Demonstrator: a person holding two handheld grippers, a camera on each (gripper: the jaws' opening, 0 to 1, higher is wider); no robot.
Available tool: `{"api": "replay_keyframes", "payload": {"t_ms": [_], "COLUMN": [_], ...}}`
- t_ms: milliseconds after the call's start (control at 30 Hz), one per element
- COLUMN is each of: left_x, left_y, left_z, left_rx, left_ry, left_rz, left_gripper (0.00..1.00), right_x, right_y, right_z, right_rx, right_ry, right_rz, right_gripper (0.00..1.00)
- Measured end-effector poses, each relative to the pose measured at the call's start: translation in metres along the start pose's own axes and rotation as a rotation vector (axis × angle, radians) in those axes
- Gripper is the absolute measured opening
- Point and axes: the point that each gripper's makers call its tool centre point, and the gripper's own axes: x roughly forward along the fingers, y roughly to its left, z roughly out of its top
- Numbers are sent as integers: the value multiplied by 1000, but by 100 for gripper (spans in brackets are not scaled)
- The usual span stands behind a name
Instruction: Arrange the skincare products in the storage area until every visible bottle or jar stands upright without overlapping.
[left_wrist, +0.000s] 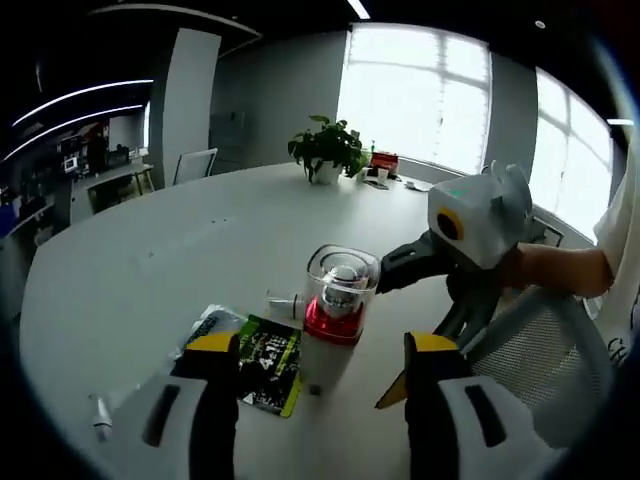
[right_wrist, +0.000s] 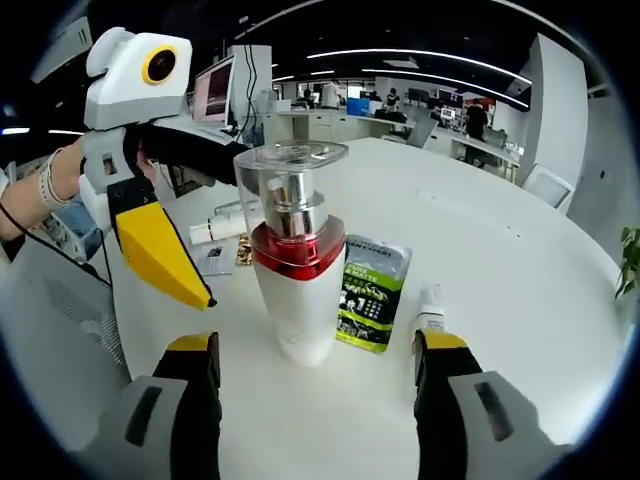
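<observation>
Pump bottle (right_wrist: 298, 262) upright between open right gripper (right_wrist: 316, 345) jaws.
Looks tall, top-heavy, slick; best gripped low around white body. Left gripper (left_wrist: 322, 342) open too.

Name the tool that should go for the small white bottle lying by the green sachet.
Right, probably. The small white bottle lies just ahead of the right tool, whose jaws stand open. From the left tool it sits beyond the green sachet, beside the upright pump bottle.

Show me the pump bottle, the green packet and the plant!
pump bottle (right_wrist: 297, 305), right gripper view, white body.
green packet (right_wrist: 371, 292), right gripper view, printed front.
plant (left_wrist: 326, 146), left gripper view, leaves.
</observation>
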Motion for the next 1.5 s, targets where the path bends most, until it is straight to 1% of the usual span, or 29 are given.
{"api": "replay_keyframes", "payload": {"t_ms": [33,67,167,267,400,467,567,667,733,833,1033,1067,1100,1200,1267,1333,1500], "left_x": [-3,-6,-15,-22,-30,-36,-44,-55,-61,-71,-87,-91,-95,-103,-107,-113,-122], "left_y": [4,3,10,10,12,13,12,13,11,10,6,9,10,11,10,9,9], "left_z": [-1,-3,-5,-7,-13,-19,-25,-30,-34,-36,-36,-37,-37,-40,-42,-44,-42], "left_rx": [2,-1,-17,-21,-32,-54,-47,-22,-22,-47,-68,-93,-92,-100,-91,-87,-103], "left_ry": [-1,1,2,-4,13,29,50,69,74,60,49,41,30,27,39,48,28], "left_rz": [10,18,36,52,69,71,89,118,129,144,169,186,187,195,215,240,252], "left_gripper": [63,65,68,71,76,80,84,87,90,94,99,99,99,99,99,99,99], "right_x": [-1,-1,-3,-5,-12,-14,-18,-25,-28,-33,-41,-43,-45,-50,-55,-58,-64], "right_y": [-2,-3,-4,-1,3,4,6,11,12,17,16,16,17,18,18,18,21], "right_z": [1,1,2,3,7,8,10,13,13,14,13,13,14,14,17,18,21], "right_rx": [8,18,30,32,11,-3,-17,-5,-4,4,13,17,18,15,11,19,17], "right_ry": [-10,-10,-16,-18,-23,-18,-14,-24,-29,-40,-37,-41,-40,-37,-48,-48,-55], "right_rz": [-2,-4,-8,2,0,-4,-12,-17,-21,-32,-50,-53,-52,-61,-77,-77,-83], "right_gripper": [84,85,89,89,94,94,95,97,99,99,99,99,99,99,99,99,99]}}
